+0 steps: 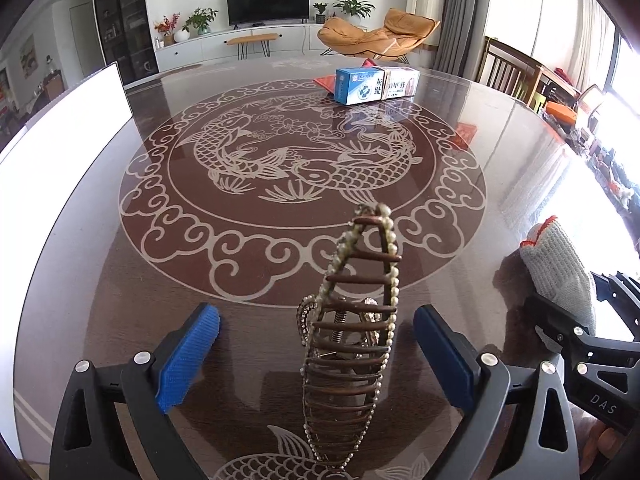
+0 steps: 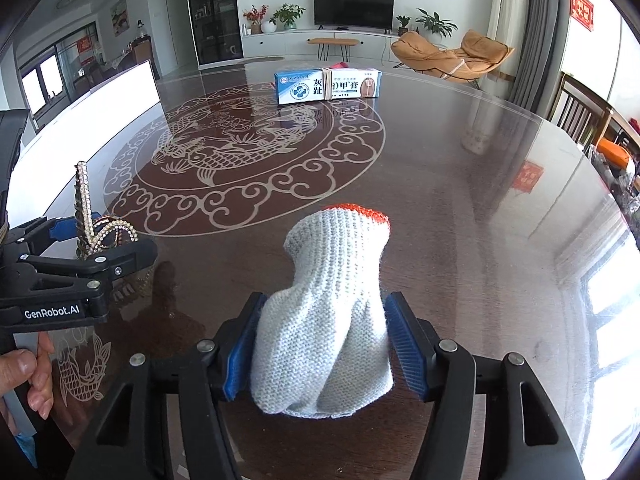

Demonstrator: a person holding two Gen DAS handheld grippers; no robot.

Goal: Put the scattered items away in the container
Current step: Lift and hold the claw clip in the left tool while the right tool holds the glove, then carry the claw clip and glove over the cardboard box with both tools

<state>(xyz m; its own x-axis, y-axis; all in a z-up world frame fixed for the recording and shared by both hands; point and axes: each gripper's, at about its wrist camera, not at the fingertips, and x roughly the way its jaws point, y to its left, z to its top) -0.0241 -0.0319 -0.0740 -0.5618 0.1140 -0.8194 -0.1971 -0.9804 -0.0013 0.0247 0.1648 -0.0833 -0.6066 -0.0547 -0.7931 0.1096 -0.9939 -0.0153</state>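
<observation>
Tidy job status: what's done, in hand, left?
Done: nothing visibly stowed yet. In hand: left claw open around the beaded hair clip; right claw open around the knit glove; both items sit on the table. Left: both, plus the banded medicine boxes.

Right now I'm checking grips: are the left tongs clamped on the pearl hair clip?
No: the hair clip stands between the left tongs, clear gaps either side.

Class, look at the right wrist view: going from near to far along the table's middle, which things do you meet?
Right gripper → knitted glove between its fingers → fish pattern on the table → bundled boxes.
</observation>
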